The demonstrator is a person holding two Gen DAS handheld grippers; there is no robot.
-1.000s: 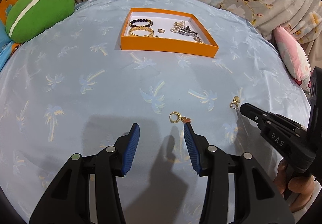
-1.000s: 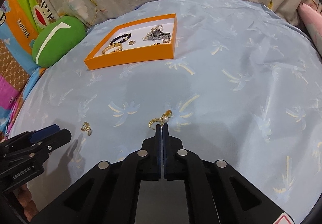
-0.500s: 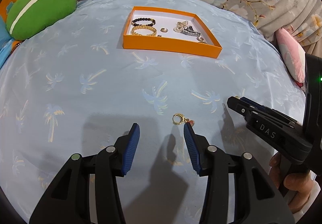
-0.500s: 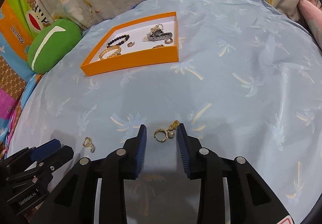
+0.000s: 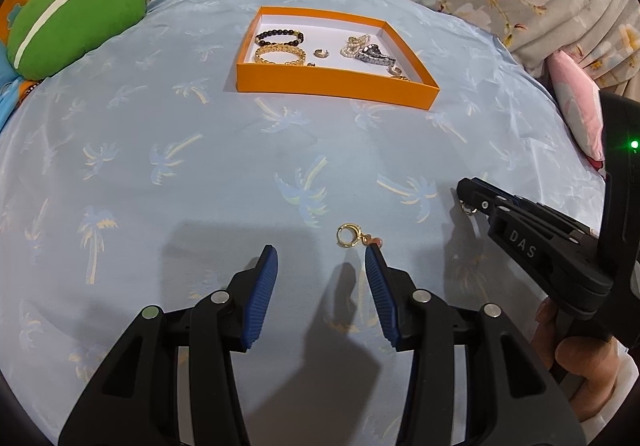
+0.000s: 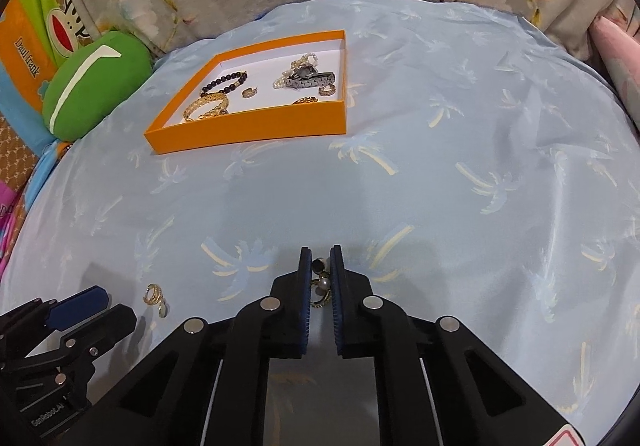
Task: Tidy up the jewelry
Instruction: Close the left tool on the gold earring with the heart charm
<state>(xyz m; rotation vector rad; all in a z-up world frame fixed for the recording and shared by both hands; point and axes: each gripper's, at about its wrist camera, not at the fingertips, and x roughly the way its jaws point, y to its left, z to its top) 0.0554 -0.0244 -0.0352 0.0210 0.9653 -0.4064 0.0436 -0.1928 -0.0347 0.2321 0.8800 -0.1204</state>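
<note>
Right gripper point(image 6: 320, 280) fingers were nearly together around the pearl earring point(image 6: 321, 288), low centre of the right wrist frame. A sliver of gap showed on each side, so I couldn't tell whether you had actually clamped it. Left gripper point(image 5: 320, 270) had its fingers wide apart, holding nothing. The second gold hoop earring point(image 5: 347, 236) lay on the cloth just ahead of your right-hand pad point(image 5: 380, 302), off-centre toward it.

Handling, my read: both earrings looked tiny, light and rigid. The smooth metal and round pearl would be slippery against ribbed pads. The blue palm-print sheet point(image 5: 160, 165) looked soft and slick, so pressing down could bunch fabric into the grip. I'd have pinched across the flat of the hoop, not the dangling charm, and closed gently. For the left one you needed to shift so the hoop sat mid-gap first.

Further out, the orange tray point(image 5: 332, 87) sat in the upper centre of the left wrist frame and already held a black bead bracelet point(image 5: 279, 36), a gold chain bracelet point(image 5: 280, 54), pearls, a watch and small rings. A green cushion point(image 5: 72, 17) was at upper left.

Readable text: "DAS" on the right gripper's arm, part of "GenRobot.AI" on the left's, and "Daul Frank" on the orange fabric point(image 6: 24, 57) at far left.
</note>
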